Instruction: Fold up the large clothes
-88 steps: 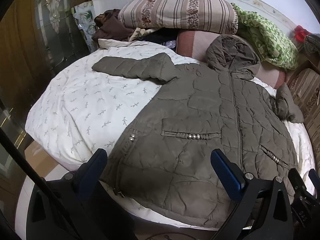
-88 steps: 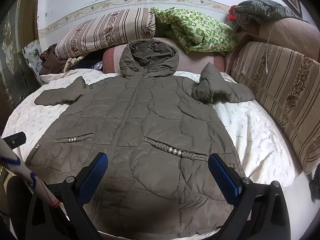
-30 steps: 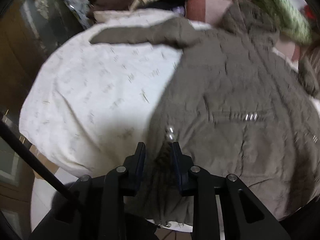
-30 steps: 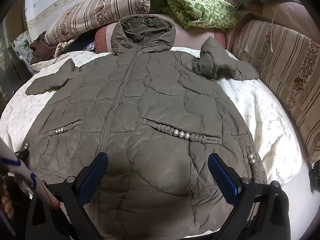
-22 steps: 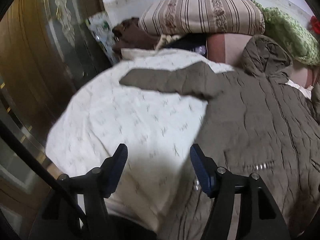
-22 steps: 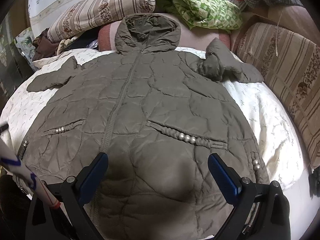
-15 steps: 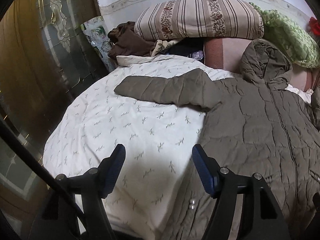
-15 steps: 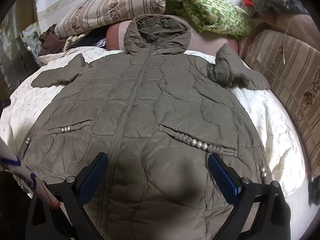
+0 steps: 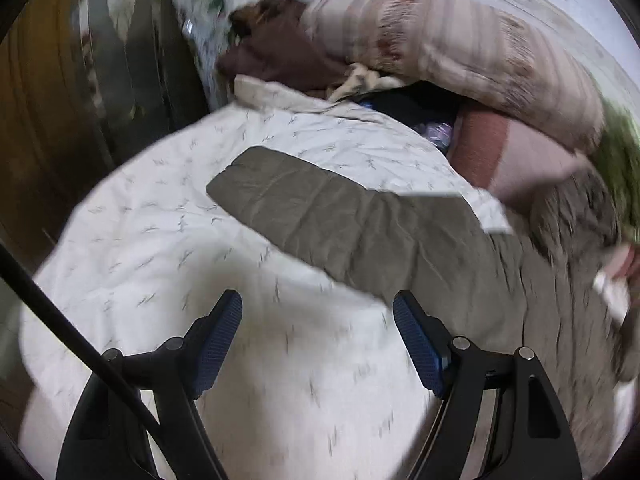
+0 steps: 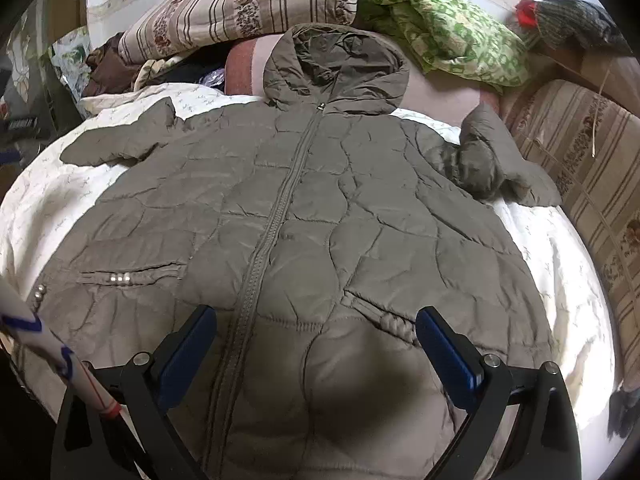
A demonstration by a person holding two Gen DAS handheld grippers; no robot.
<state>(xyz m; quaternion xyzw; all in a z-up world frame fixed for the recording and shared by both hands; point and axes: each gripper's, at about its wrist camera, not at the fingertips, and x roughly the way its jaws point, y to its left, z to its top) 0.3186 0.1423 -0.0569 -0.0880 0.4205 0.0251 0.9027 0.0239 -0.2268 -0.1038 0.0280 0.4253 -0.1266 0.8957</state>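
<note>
Quilted olive hooded coat of faintly sheened synthetic cloth, on matt white sprig-printed cotton bedsheet; striped woven pillow; jaws carry ribbed blue pads.

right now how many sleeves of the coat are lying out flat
1: the left sleeve lies straight on the sheet. The right sleeve is bunched by the sofa.

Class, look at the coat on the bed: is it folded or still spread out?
Spread out. The coat lies flat, zipped front up; one sleeve stretches sideways, the other sleeve lies bunched.
</note>
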